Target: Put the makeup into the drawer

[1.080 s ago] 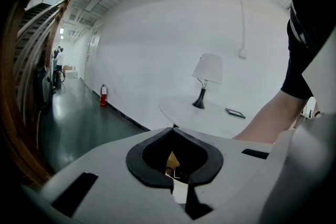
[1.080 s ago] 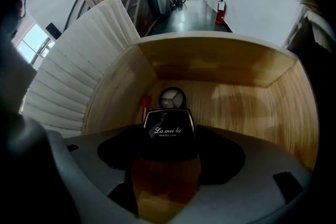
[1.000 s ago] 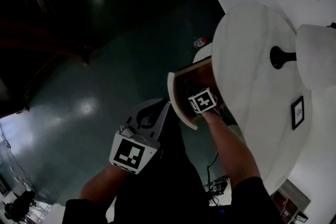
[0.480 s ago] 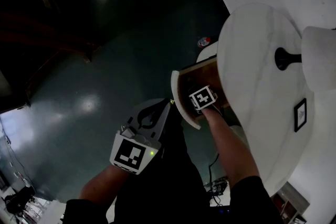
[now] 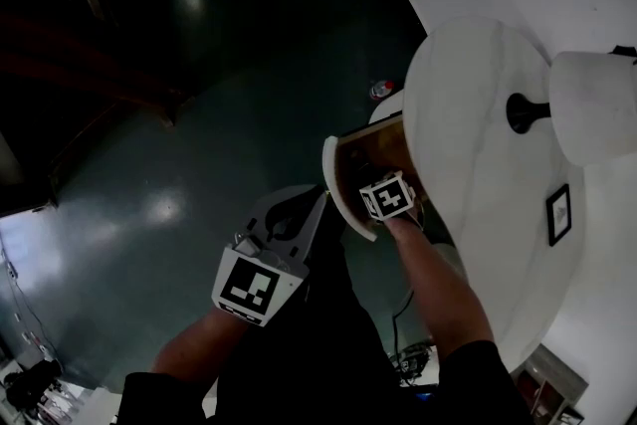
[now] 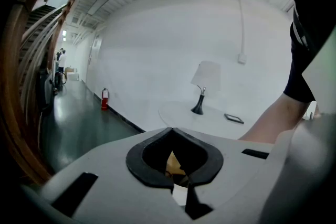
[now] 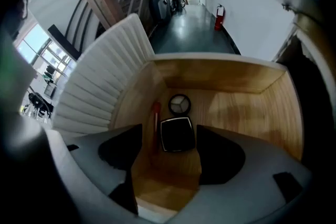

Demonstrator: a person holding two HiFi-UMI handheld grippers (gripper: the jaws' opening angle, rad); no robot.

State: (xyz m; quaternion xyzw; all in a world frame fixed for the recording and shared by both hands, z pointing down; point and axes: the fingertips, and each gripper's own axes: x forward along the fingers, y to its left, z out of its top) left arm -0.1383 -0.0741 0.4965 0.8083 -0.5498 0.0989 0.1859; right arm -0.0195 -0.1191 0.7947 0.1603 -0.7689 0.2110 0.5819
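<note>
Hovering open-jawed over the drawer [image 7: 247, 107], the right gripper [image 7: 167, 165] hid the makeup [image 7: 177, 134] from the head view; the left gripper [image 6: 178, 186] sat closed, empty.

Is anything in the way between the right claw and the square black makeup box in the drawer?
Nothing visible. The open right gripper hangs over the drawer, with the square compact lying bare below. The round compact and red stick sit beside it.

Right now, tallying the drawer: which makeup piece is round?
The compact farthest back in the drawer; the black one before it is square, the red stick slim.
</note>
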